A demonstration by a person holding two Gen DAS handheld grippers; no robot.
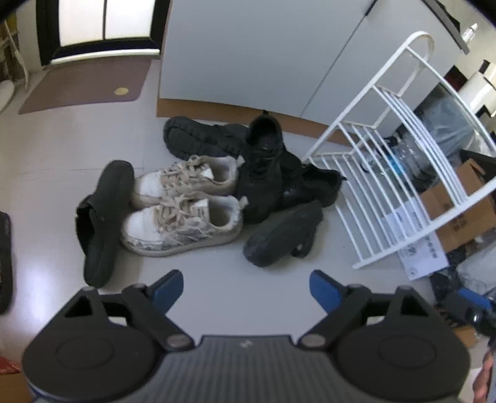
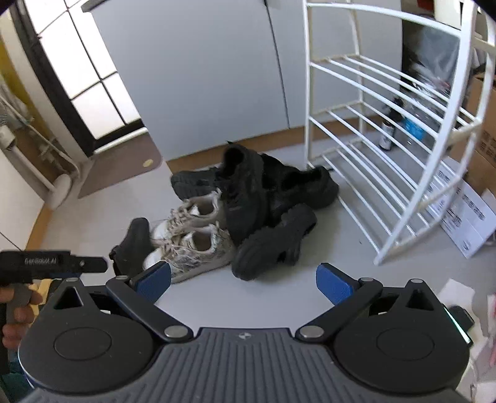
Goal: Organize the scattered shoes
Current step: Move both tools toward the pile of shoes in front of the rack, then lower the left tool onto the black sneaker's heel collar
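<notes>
Shoes [image 1: 186, 204] heaped on the floor [image 1: 62, 155] beside the rack [image 1: 387, 173] look light, pliable, best gripped at the collar; both grippers' fingers [image 1: 166, 286] spread, empty.

A home entryway is shown: a pile of worn shoes [image 1: 214, 192] is seen on the pale floor [image 1: 62, 155], a white wire shoe rack [image 1: 387, 173] at 2 o'clock, a brown doormat [image 1: 83, 83] before a glazed door [image 1: 102, 21] at 11 o'clock.

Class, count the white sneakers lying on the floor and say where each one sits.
2. The nearer sneaker and the farther sneaker lie side by side on the floor, left of the black shoes. The pile may hide more.
</notes>
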